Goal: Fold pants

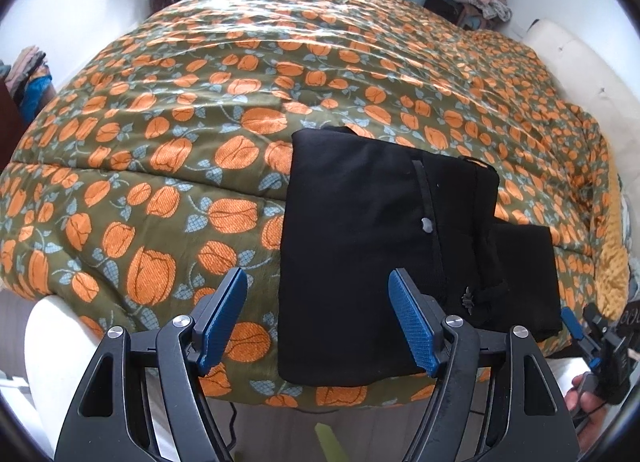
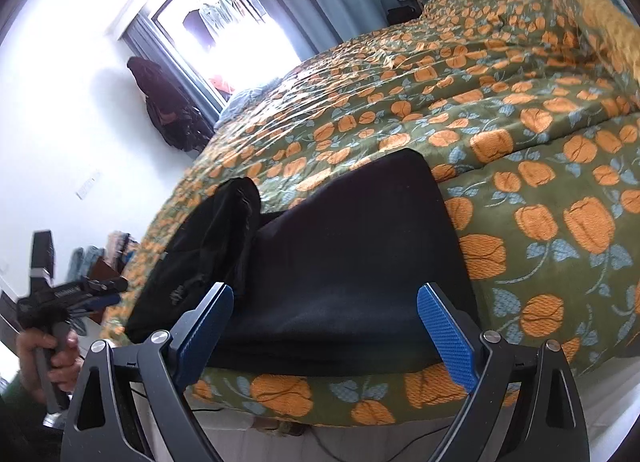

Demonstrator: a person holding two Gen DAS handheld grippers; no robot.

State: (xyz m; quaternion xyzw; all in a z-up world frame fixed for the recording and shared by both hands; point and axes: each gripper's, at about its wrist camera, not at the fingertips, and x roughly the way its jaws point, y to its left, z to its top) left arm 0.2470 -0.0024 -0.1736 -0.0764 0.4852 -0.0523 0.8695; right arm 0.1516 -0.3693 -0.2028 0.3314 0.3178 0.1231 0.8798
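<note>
The bed's pumpkin-print quilt [image 1: 168,166] gives a broad flat surface, so the black pants [image 1: 360,254] lie near its front edge, within reach, already doubled into a thick rectangle with a narrower layer jutting out on the right. That layer is probably a leg end, though the dark cloth hides its seams. The left gripper [image 1: 316,320] and right gripper [image 2: 324,336] both hover spread wide, empty, just short of the bundle.

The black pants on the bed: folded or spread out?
Folded. The pants lie as a compact layered stack on the bedspread, no legs stretched out.
</note>
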